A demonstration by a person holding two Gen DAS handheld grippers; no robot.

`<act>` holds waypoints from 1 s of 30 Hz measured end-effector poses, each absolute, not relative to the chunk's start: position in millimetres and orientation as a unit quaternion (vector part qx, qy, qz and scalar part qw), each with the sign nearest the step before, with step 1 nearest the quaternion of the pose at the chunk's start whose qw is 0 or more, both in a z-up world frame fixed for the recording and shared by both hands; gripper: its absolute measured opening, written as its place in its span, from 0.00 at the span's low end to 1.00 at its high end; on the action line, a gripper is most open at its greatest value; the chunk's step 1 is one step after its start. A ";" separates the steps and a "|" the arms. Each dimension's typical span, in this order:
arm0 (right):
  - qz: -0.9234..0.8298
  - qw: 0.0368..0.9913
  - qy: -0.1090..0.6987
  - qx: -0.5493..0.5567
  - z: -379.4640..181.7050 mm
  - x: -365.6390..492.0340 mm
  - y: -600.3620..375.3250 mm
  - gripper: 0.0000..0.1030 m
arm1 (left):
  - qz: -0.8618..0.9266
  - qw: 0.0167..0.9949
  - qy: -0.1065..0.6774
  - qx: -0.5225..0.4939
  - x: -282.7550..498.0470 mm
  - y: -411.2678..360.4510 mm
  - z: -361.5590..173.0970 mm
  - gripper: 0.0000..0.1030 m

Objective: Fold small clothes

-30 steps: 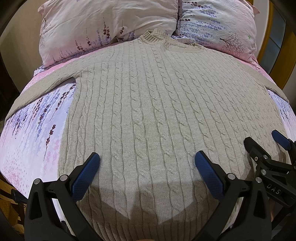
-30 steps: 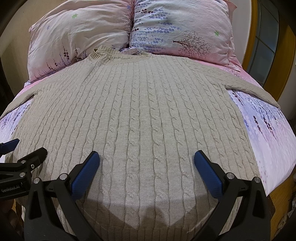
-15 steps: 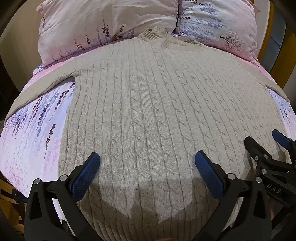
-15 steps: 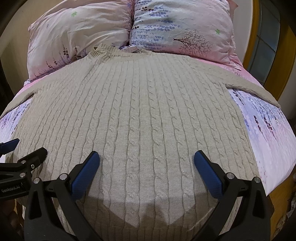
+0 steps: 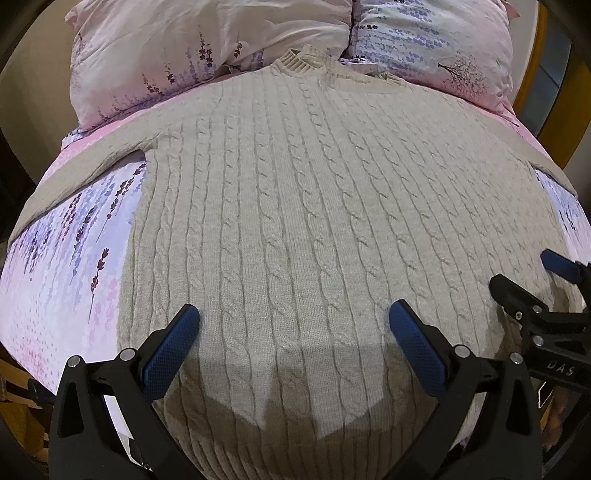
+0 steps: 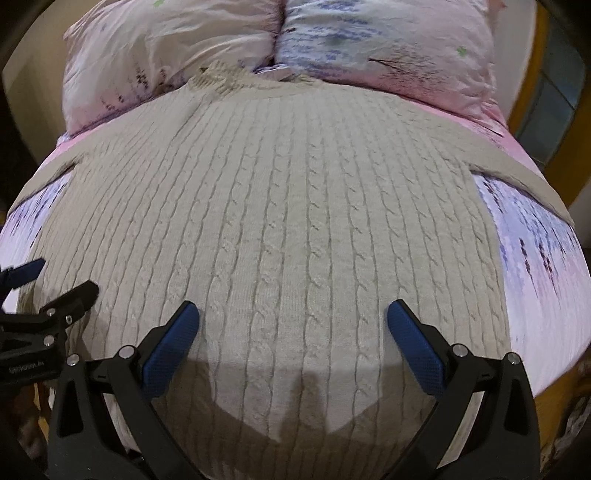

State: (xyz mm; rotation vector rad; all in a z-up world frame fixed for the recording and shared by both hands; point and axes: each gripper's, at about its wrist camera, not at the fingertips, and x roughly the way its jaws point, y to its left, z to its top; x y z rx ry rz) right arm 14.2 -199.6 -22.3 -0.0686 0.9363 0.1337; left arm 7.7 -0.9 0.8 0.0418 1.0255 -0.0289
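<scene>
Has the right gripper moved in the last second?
Yes. The right gripper has moved forward toward the pillows: in its own view they now sit higher and are cut off at the top, and the frame is blurred.

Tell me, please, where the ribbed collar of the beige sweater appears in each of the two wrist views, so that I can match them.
Left wrist view: the collar sits at top centre, just below the gap between the two pillows.
Right wrist view: the collar sits at top, left of centre, blurred, below the left pillow.
Shared landmark: the seam between the pillows.
</scene>
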 end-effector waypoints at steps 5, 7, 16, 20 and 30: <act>0.095 0.886 0.452 -0.048 -21.3 15.9 -203.0 0.98 | -0.026 0.859 0.510 0.023 16.2 0.4 3.2 0.99; 0.104 0.885 0.450 -0.049 -20.9 17.5 -203.9 0.98 | -0.030 0.861 0.506 0.027 20.4 -0.6 4.4 0.99; 0.114 0.895 0.427 0.054 -1.8 41.5 -251.2 0.93 | -0.059 0.879 0.472 0.026 52.4 -12.6 16.1 0.99; 0.025 0.912 0.380 0.152 20.8 65.4 -337.5 0.92 | -0.089 0.894 0.439 0.003 69.2 -16.9 31.1 0.99; -0.129 0.839 0.335 0.409 -8.5 112.6 -533.1 0.52 | -0.108 0.905 0.411 -0.003 99.4 -33.1 30.4 0.99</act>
